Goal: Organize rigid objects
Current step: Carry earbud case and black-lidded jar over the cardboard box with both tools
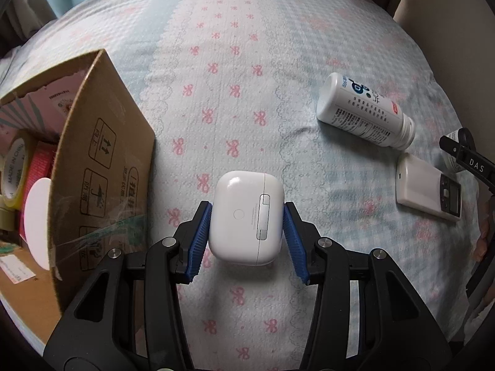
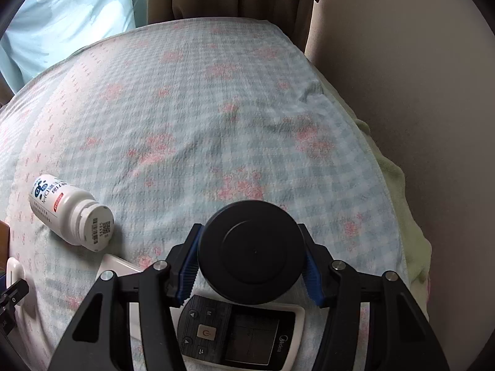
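Left gripper [image 1: 247,238] clamped on white earbud case [image 1: 246,216] at frame centre, cardboard box [image 1: 102,167] at left, right gripper [image 2: 250,258] gripping black round lid [image 2: 250,250], probably a jar, above remote [image 2: 238,337], white bottle [image 2: 69,211] lying at left

Soft, dim daylight, faint shadows, strong fisheye bending with dark corners, slight blur at edges.

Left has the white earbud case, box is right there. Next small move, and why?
Probably carry the white earbud case leftward over the open cardboard box and lower it in. The left gripper has both blue pads pressed on the case's sides, and the box stands right beside it, already holding tape rolls. The right gripper is occupied with a black-lidded jar.
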Motion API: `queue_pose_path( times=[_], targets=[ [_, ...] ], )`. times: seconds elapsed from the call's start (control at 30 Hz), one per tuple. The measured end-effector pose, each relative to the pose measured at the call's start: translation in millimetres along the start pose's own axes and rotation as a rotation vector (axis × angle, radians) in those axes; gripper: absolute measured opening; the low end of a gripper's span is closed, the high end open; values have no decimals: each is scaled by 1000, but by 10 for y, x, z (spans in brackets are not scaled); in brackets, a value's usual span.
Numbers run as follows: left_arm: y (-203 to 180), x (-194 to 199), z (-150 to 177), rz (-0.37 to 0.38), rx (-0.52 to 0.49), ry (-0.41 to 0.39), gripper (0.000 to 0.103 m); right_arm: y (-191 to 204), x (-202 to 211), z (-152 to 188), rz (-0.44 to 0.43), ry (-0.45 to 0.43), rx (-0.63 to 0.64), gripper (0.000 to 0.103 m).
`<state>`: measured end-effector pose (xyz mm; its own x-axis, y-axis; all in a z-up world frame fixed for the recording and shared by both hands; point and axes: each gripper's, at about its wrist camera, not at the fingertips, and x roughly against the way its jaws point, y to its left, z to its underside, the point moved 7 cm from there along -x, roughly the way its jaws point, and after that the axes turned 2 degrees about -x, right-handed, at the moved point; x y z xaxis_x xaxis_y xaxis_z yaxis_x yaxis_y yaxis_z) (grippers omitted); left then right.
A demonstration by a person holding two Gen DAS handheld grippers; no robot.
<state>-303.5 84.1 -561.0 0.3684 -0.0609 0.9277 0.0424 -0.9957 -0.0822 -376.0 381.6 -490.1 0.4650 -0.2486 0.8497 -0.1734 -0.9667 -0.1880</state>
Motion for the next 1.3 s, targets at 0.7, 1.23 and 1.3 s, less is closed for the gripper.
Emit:
queue_pose_path(
  times=[0.7,1.23,1.3],
  targets=[
    [462,1987,-392,138,73,-171,43,463,1982,-536,-50,-118,-23,53],
    [2436,2539,-472,72,4,-164,43,2732,3114,-291,-282,-72,28,53],
    [2661,2472,-475,65,-5,-150,43,2995,3135,-200,-303,-54,40,53]
  ],
)
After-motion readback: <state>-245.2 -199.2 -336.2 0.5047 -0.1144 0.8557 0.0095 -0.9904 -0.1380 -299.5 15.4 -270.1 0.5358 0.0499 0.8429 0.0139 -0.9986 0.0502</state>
